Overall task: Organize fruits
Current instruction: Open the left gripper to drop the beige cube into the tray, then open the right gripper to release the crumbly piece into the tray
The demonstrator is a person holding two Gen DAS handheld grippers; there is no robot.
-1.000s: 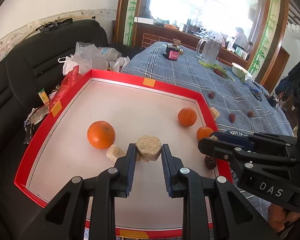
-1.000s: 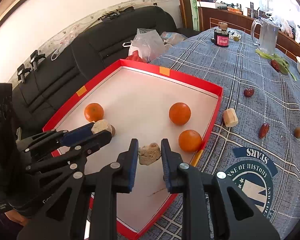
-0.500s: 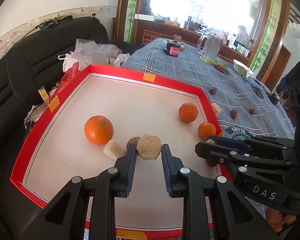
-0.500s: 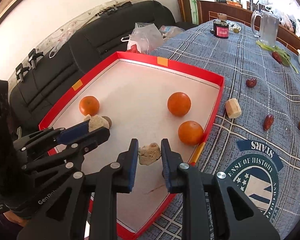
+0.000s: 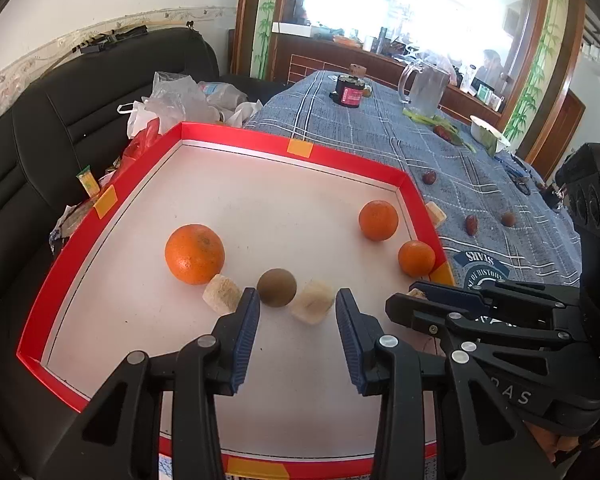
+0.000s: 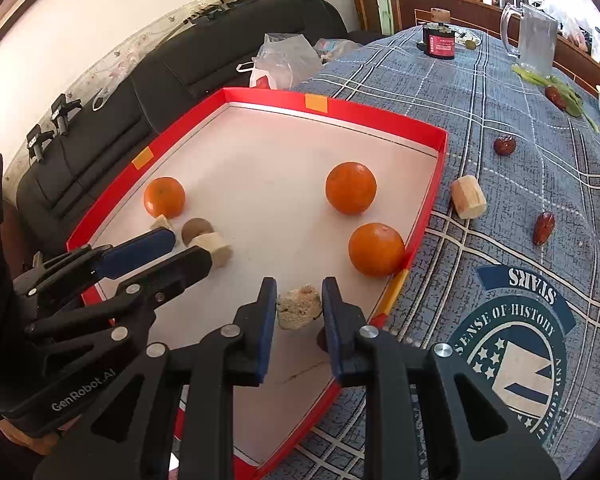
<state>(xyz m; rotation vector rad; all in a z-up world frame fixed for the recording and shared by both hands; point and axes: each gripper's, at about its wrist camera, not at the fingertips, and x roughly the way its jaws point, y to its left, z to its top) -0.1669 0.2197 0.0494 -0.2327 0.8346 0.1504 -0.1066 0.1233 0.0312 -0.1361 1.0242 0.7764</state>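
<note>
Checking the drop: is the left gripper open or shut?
Open: the left gripper has its jaws spread, clear of the pale chunk on the tray.

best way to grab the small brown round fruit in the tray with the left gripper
Grip the brown fruit across its middle, coming from above: pale chunks crowd both sides. The left gripper is open just in front; the fruit is round, so centre the pads.

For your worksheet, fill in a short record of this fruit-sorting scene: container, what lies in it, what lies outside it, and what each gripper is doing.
Container: red-rimmed tray on a plaid tablecloth
In tray: three oranges, brown round fruit, pale chunks
Outside tray: pale chunk, red dates
Left gripper: open, pale chunk lying between its fingers
Right gripper: shut on a crumbly chunk
</note>
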